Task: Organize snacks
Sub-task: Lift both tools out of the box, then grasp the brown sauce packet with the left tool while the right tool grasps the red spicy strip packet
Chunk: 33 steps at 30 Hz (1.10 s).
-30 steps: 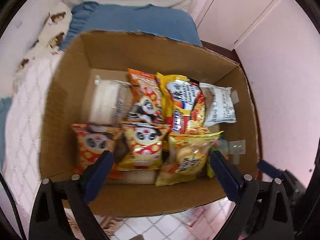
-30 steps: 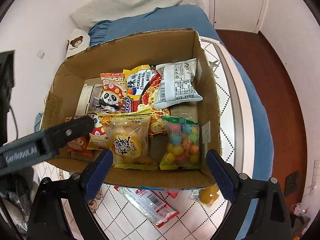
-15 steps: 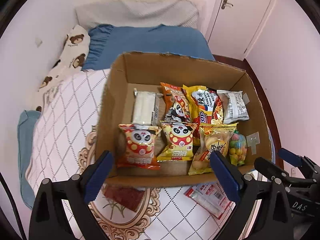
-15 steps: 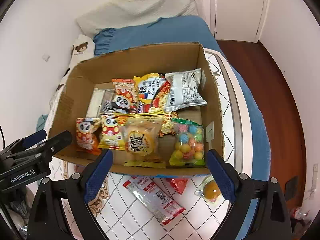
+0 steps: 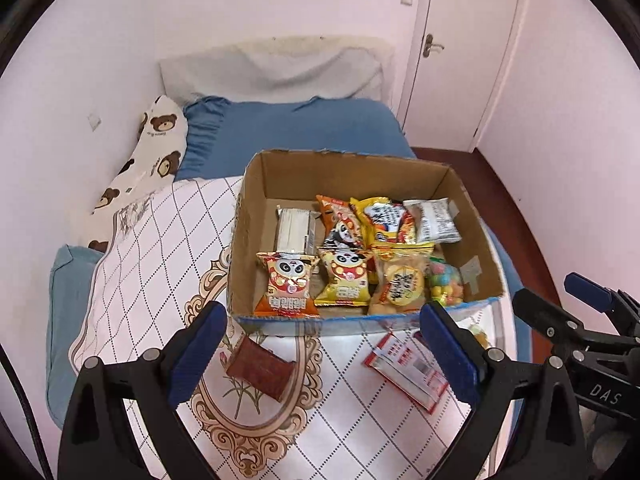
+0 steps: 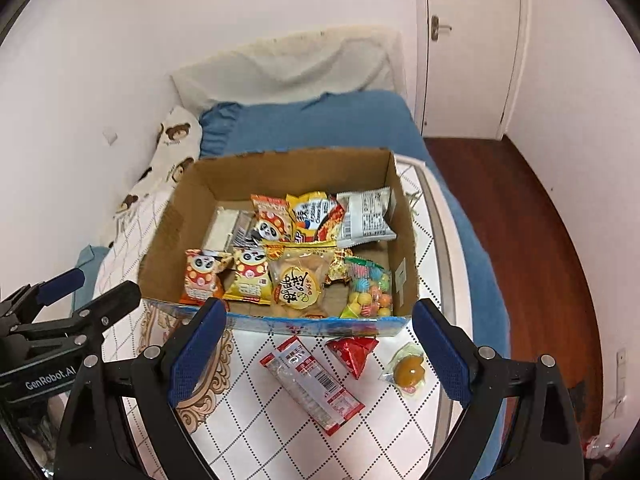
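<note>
Before the cardboard box lie four loose snacks; three panda bags inside; both tongs gape empty.

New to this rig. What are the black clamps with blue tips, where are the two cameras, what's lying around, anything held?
No robot arm here: a person carries a handheld two-finger gripper in each hand. Each gripper has a fisheye camera looking forward along its fingers, so the black arms with blue pads at the bottom of each picture are that gripper's own fingers. One picture comes from the left gripper, the other from the right gripper; each also sees the other at its edge.

Both are open and hold nothing.

They look down at a bed with a patterned quilt. On it stands an open cardboard box full of snack bags. In front of the box, loose on the quilt, lie a long red-and-white packet, a red wrapper, a small jelly cup and a dark red packet.
</note>
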Each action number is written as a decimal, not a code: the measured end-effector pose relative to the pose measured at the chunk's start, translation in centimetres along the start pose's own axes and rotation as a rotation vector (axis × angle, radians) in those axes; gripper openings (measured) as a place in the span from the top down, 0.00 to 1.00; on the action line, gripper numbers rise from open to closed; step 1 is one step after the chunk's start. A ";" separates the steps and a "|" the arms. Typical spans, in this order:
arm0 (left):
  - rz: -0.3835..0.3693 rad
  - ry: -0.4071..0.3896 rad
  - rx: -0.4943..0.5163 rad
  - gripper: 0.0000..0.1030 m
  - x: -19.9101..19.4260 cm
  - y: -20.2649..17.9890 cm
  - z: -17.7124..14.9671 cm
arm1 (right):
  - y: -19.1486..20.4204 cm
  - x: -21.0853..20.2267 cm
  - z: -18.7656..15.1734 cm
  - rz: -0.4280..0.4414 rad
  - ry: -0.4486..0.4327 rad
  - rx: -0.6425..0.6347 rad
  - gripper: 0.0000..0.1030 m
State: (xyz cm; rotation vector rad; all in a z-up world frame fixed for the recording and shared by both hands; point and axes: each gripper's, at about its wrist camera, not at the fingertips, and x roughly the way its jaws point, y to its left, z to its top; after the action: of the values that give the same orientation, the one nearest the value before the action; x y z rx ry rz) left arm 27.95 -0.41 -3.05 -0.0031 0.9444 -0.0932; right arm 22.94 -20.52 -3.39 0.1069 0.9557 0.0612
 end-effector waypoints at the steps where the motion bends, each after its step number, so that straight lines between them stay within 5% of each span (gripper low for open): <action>1: 0.000 -0.007 0.003 0.04 -0.5 -0.1 -0.2 | 0.0 -0.9 -0.3 0.000 -0.017 -0.001 0.07; 13: 0.010 -0.034 -0.039 0.04 -3.6 1.0 -3.9 | 0.1 -4.6 -3.5 0.036 -0.052 -0.010 0.07; 16: 0.053 0.032 -0.044 0.04 -1.0 2.5 -6.0 | 0.2 -1.7 -5.0 0.052 -0.015 -0.047 0.10; 19: 0.117 0.094 -0.029 0.04 2.2 4.2 -8.6 | 0.2 3.0 -6.5 0.064 0.083 -0.072 0.30; 24: 0.161 0.241 -0.106 0.04 7.0 8.1 -12.1 | 0.1 11.3 -8.6 0.076 0.246 -0.087 0.31; 33: -0.001 0.373 -0.468 0.04 13.0 13.5 -12.7 | -0.3 19.8 -11.8 0.059 0.432 -0.020 0.31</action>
State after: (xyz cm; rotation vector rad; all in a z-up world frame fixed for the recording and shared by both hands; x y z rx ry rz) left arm 26.31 12.47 -21.66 -0.4305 1.3212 0.1332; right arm 24.68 -18.13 -26.26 0.1057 1.3829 0.1526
